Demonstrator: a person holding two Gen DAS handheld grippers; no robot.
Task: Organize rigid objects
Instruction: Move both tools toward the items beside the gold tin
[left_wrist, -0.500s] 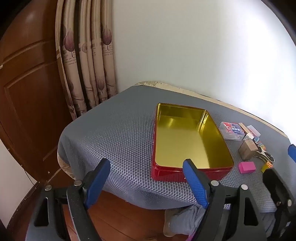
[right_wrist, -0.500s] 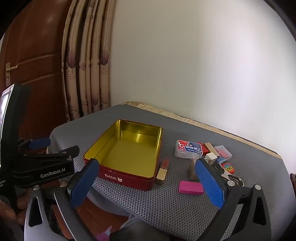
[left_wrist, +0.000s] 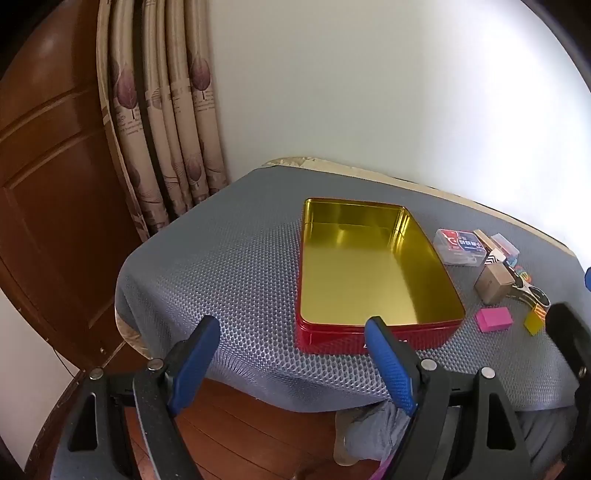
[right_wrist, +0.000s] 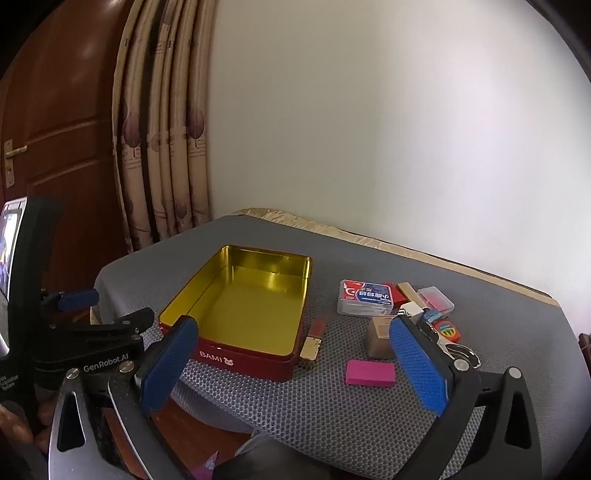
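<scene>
An open red tin with a gold inside (left_wrist: 373, 280) (right_wrist: 251, 306) lies empty on the grey mat. To its right lie a pink block (right_wrist: 369, 373) (left_wrist: 494, 319), a brown cardboard box (right_wrist: 377, 338) (left_wrist: 494, 283), a clear card case (right_wrist: 365, 297) (left_wrist: 460, 246), a gold-and-red stick (right_wrist: 314, 338) and more small items. My left gripper (left_wrist: 291, 328) is open and empty, held off the table's near edge in front of the tin. My right gripper (right_wrist: 295, 332) is open and empty, held near the table's front edge; the left gripper (right_wrist: 79, 299) shows at its left.
The small table (left_wrist: 221, 258) stands against a white wall, with curtains (left_wrist: 166, 129) and a wooden door (left_wrist: 48, 166) to the left. A clear box with red contents (right_wrist: 437, 300), a keyring with metal clips (right_wrist: 456, 343) and wooden blocks crowd the right cluster. Wooden floor lies below.
Both views have shifted only slightly; the grippers stay open and nothing on the table has moved.
</scene>
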